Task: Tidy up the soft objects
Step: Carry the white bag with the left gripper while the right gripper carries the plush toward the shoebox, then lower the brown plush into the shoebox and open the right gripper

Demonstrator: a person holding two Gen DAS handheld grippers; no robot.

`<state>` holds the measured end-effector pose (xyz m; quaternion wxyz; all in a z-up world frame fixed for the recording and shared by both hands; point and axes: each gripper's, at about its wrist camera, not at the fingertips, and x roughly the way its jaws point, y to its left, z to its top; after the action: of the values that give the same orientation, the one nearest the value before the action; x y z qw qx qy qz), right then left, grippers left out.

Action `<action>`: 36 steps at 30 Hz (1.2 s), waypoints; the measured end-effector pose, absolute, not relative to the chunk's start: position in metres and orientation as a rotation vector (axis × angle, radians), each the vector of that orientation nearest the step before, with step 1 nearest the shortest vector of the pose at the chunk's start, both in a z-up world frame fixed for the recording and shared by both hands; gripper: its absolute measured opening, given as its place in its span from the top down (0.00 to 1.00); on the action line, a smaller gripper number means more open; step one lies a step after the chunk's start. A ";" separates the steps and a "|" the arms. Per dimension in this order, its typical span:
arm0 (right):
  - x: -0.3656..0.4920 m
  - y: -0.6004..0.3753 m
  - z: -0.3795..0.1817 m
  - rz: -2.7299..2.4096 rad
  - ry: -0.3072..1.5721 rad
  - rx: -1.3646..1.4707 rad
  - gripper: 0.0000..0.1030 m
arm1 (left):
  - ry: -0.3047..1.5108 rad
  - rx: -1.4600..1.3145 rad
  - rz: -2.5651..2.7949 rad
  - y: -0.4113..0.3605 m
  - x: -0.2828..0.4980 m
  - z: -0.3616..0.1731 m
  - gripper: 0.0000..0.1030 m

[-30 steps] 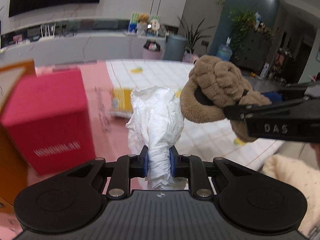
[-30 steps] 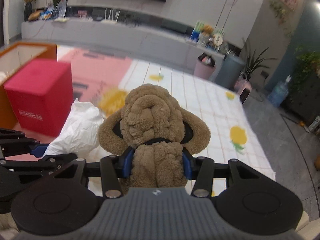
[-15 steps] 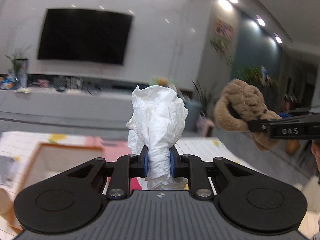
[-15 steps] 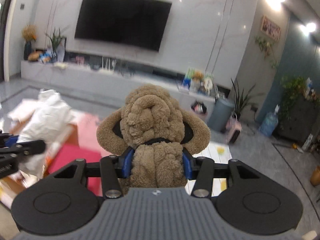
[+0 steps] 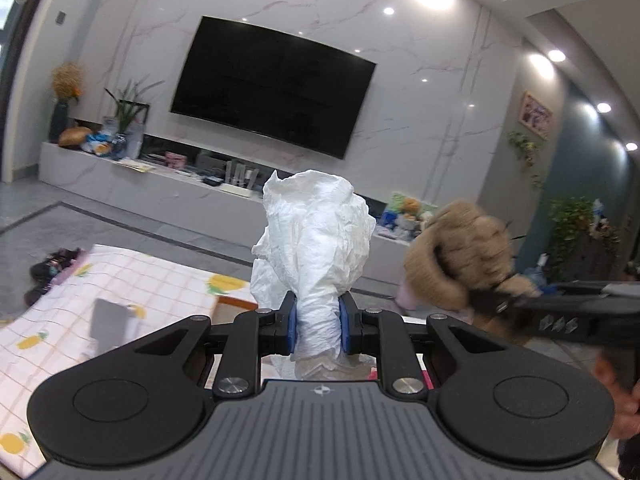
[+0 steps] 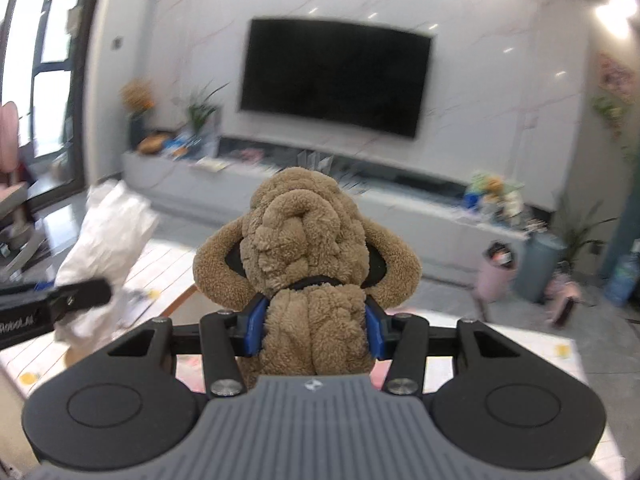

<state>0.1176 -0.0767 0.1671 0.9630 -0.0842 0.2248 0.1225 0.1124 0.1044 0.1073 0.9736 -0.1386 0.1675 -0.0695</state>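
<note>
Left wrist view
- My left gripper [image 5: 318, 326]: blue pads pinch the narrow neck of a crumpled white tissue-like bundle [image 5: 316, 240], which stands upright in front of the wide black wall television [image 5: 272, 88].
- My right gripper [image 5: 490, 304]: comes in from the right, below the television, clamping a brown fleecy plush toy [image 5: 460, 256].

Right wrist view
- My right gripper [image 6: 316, 330]: blue pads squeeze the plush toy's [image 6: 308, 256] waist, directly under the television [image 6: 334, 76].
- White bundle [image 6: 108, 248]: lower left of the television, blurred, in my left gripper [image 6: 86, 292].
</note>
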 end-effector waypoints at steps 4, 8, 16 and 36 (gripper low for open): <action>0.145 -0.042 0.127 0.285 0.551 -0.198 0.53 | 0.336 -0.174 -0.055 0.107 0.119 0.091 0.78; 0.175 -0.016 0.085 0.288 0.668 -0.169 0.53 | 0.346 -0.205 -0.086 0.110 0.124 0.074 0.78; 0.249 0.036 0.020 0.215 0.822 -0.242 0.53 | 0.380 -0.293 -0.116 0.129 0.118 0.054 0.78; 0.318 0.064 -0.041 0.157 0.977 -0.450 0.42 | 0.525 -0.451 -0.213 0.159 0.130 0.033 0.78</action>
<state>0.3185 0.0642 -0.0411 0.8559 -0.2141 0.4647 0.0749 0.1301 0.1591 0.0326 0.9351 -0.2207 0.2569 -0.1043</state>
